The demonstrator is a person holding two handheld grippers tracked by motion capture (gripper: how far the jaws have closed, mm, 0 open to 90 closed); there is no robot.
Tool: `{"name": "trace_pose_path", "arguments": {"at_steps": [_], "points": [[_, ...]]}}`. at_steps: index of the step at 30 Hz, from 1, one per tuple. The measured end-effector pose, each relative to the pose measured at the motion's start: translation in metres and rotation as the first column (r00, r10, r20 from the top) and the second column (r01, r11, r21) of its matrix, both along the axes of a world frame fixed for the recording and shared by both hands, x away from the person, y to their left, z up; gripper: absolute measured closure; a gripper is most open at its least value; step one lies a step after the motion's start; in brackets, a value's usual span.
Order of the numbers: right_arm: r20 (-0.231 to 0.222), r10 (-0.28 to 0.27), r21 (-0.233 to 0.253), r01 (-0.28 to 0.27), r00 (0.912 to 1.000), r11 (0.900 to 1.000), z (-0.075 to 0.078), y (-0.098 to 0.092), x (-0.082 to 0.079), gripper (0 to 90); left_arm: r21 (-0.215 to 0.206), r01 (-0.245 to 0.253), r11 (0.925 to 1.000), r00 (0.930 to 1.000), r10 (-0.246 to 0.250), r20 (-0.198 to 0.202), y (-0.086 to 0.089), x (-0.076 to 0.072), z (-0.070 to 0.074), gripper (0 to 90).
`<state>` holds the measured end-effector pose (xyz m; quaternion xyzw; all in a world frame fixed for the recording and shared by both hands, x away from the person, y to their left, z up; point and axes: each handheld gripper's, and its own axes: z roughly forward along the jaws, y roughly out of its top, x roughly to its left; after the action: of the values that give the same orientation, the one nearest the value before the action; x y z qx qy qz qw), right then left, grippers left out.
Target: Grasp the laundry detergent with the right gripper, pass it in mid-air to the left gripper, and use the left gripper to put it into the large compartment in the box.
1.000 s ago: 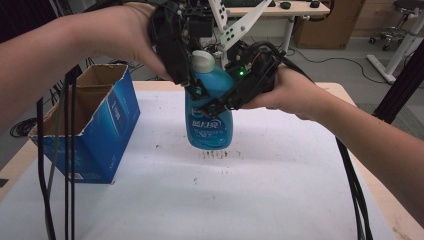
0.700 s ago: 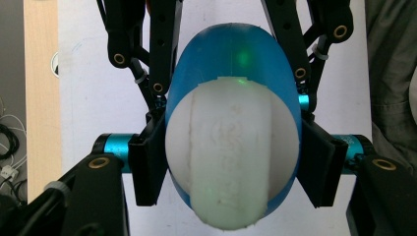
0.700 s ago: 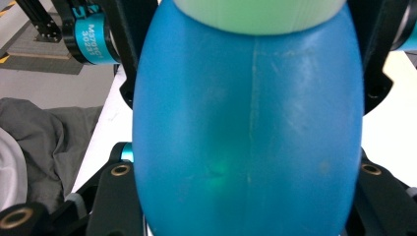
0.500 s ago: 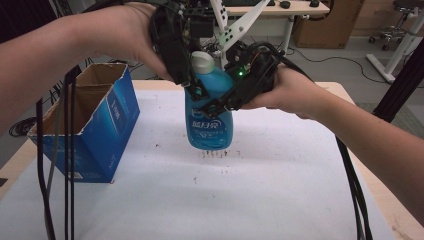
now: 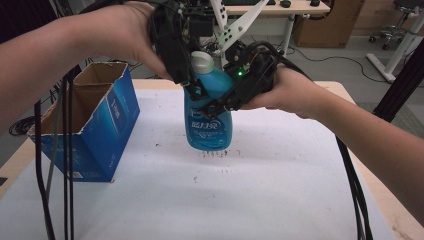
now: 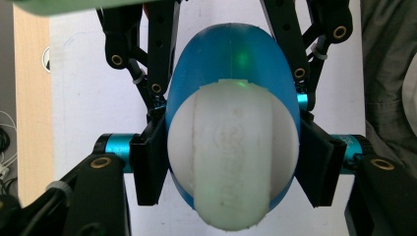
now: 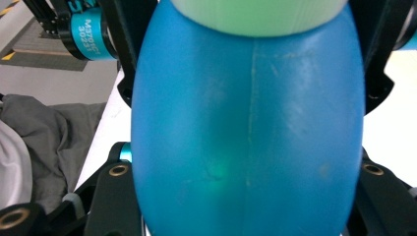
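1. Bottle: a blue plastic one with a white cap stands upright near the middle of the white table, its base on or just above the surface; the high view cannot settle which.
2. Its front carries a label with white lettering, facing the camera in the high view.
3. From above and the left, the left gripper comes down over the bottle's top, held in the person's left hand.
4. In the left gripper view the cap sits straight between the two black jaws, and both jaws press the blue shoulder of the bottle just beside the cap, clamped on it.
5. From the right side, the right gripper reaches in, held in the person's right hand, and meets the upper body of the bottle below the cap.
6. The right gripper view looks at the blue wall of the bottle from very close, with a black jaw hugging each side, so these jaws grip the bottle too.
7. A small green light glows on the right gripper and reflects on the blue plastic.
8. To the left stands an open blue cardboard box with its flaps up, well apart from the bottle.
9. Black cables trail from both grippers toward the near edge of the table.
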<state>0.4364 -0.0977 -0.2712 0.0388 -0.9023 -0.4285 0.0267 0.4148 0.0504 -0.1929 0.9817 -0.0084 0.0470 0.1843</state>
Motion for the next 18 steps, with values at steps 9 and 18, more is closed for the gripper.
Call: {"name": "trace_pose_path", "arguments": {"at_steps": [9,18], "points": [[-0.05,-0.026,0.031,0.028,0.9984,0.999,0.001,-0.002,0.003,21.4,0.023,-0.005,0.9997,1.0,0.005,-0.001,0.002,0.001,-0.002,38.4],[-0.058,-0.082,0.0,0.082,0.9949,0.997,0.0,-0.012,0.002,12.2,-0.003,-0.057,0.9984,0.9983,0.057,-0.005,0.019,0.001,0.007,38.4]]}}
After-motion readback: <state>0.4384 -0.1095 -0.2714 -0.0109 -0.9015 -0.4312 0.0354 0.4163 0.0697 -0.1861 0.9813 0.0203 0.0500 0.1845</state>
